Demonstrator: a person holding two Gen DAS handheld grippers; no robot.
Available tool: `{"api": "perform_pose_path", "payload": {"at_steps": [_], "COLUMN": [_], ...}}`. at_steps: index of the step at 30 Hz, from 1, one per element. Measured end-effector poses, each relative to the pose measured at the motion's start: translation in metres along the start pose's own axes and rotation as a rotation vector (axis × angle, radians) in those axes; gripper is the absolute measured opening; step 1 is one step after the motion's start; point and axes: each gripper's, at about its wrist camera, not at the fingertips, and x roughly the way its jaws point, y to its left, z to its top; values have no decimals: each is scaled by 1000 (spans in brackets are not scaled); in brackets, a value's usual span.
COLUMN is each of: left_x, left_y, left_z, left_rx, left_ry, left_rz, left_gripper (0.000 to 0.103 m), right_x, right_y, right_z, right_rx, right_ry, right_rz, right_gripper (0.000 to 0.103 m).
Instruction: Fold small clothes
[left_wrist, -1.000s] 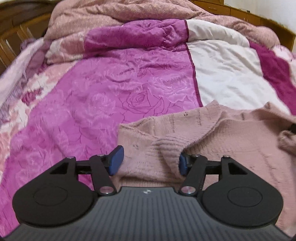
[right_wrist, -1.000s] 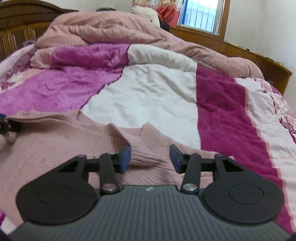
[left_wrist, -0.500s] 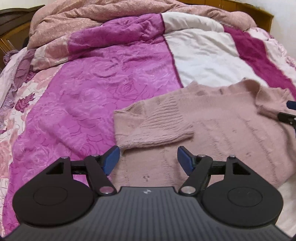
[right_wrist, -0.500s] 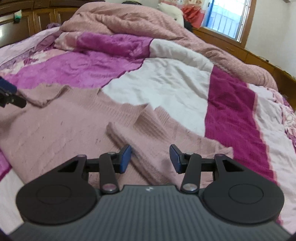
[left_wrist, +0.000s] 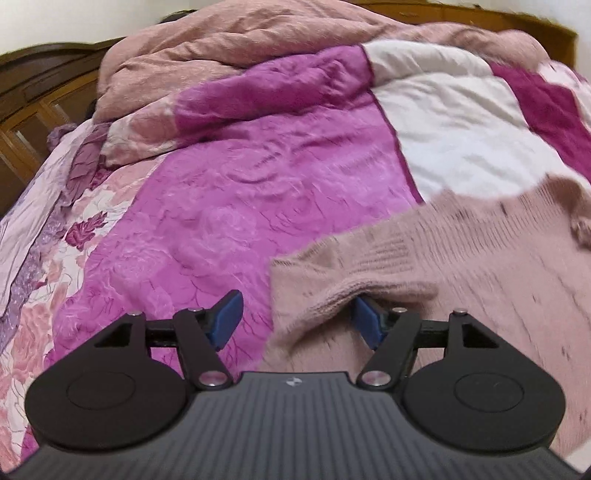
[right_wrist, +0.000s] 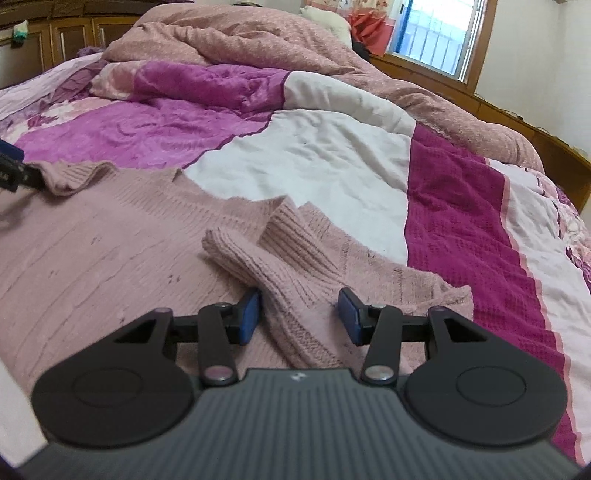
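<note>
Left wrist view is smeared toward its right side, so the knit of the pink sweater (left_wrist: 461, 258) blurs there and its far edge runs out of frame. One sweater lies flat on the bed, on a patchwork bedspread (left_wrist: 240, 206) of magenta, white and dark pink panels. The left gripper (left_wrist: 295, 317) sits low at the sweater's left edge with its jaws spread wide; a folded sleeve end (left_wrist: 332, 291) lies between them, and the right blue pad is partly tucked under that fold, so whether it touches the knit cannot be told. The left pad stands clear over the bedspread. These jaws have just been opening, with the sleeve end between them.

From the right wrist view, the right gripper (right_wrist: 299, 317) has its two blue pads apart, astride a second sleeve (right_wrist: 280, 273) that lies doubled across the sweater's body. The left pad sits against the sleeve's edge; the right pad stands off it, so nothing is pinched. At this view's left border only a dark sliver of the left gripper shows beside a raised cuff. One crumpled pink duvet (right_wrist: 258, 40) is heaped at the head of the bed, hiding the pillows' area, and one window (right_wrist: 439, 33) is cut off by the top edge.
</note>
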Motion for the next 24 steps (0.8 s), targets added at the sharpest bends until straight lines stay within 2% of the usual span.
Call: {"api": "perform_pose_path", "payload": {"at_steps": [6, 11, 17, 22, 23, 24], "left_x": [13, 18, -7, -32, -35, -37], "left_y": [19, 32, 24, 10, 7, 5], "left_z": [9, 4, -1, -1, -1, -1], "left_rx": [-101, -128, -117, -105, -106, -110], "left_ry": [12, 43, 43, 36, 39, 41], "left_rz": [100, 125, 6, -89, -101, -110], "left_gripper": [73, 73, 74, 74, 74, 74], "right_x": [2, 2, 2, 3, 2, 1], "right_y": [-3, -4, -4, 0, 1, 1], "right_z": [1, 2, 4, 8, 9, 10], "right_rx": [35, 53, 48, 10, -4, -12], "right_ry": [-11, -12, -15, -22, -26, -28], "right_rz": [-7, -9, -23, -77, -72, -66], "right_gripper": [47, 47, 47, 47, 32, 9]}}
